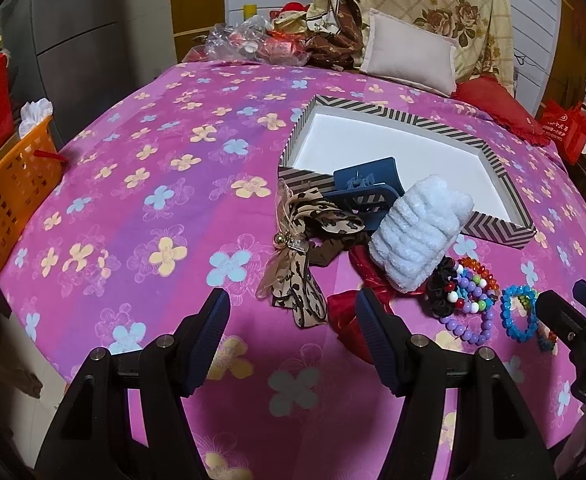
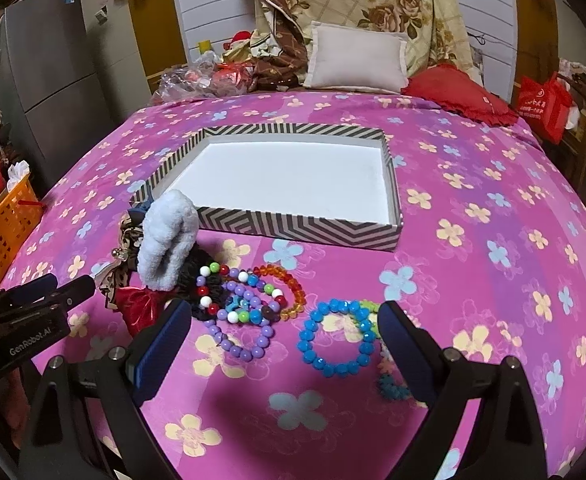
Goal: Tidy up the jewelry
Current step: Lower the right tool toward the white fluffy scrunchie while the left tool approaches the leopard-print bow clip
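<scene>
Right gripper [image 2: 283,342] gapes, empty, over the blue bracelet [image 2: 335,338] on the bedspread [image 2: 493,240]. Left gripper [image 1: 293,320] stands wide, empty. Box [image 2: 293,226] beyond holds nothing. Step: first pickup. Next: lower, close on the beads.

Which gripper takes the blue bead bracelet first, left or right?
Right. The right gripper has open jaws framing the blue bead bracelet, with the striped box straight ahead. The left gripper is also open but faces bare bedspread beside the leopard-print bow.
</scene>
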Motion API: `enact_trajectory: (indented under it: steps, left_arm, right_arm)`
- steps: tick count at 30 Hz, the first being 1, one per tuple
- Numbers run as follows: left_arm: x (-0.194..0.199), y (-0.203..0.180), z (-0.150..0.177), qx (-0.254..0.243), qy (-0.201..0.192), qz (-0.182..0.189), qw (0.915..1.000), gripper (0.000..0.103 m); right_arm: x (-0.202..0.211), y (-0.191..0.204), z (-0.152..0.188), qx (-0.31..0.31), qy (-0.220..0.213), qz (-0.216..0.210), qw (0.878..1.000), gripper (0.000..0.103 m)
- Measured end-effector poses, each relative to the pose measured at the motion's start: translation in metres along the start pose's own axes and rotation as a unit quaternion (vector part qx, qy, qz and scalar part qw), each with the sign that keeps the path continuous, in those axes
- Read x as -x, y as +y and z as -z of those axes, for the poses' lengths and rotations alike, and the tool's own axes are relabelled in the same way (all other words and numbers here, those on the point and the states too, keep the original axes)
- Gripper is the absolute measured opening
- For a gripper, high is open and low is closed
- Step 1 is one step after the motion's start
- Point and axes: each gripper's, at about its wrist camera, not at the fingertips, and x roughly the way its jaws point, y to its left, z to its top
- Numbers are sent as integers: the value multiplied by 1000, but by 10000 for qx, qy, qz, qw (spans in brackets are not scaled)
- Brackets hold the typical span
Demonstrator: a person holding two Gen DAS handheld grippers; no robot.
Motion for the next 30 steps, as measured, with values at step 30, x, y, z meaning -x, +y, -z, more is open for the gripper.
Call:
enact_trajectory:
  steps: [30]
  left_arm:
    - [-12, 11, 3, 140, 105, -23, 9998, 62]
  right_arm:
    - [-16, 20, -3, 163, 153, -235, 9995, 97]
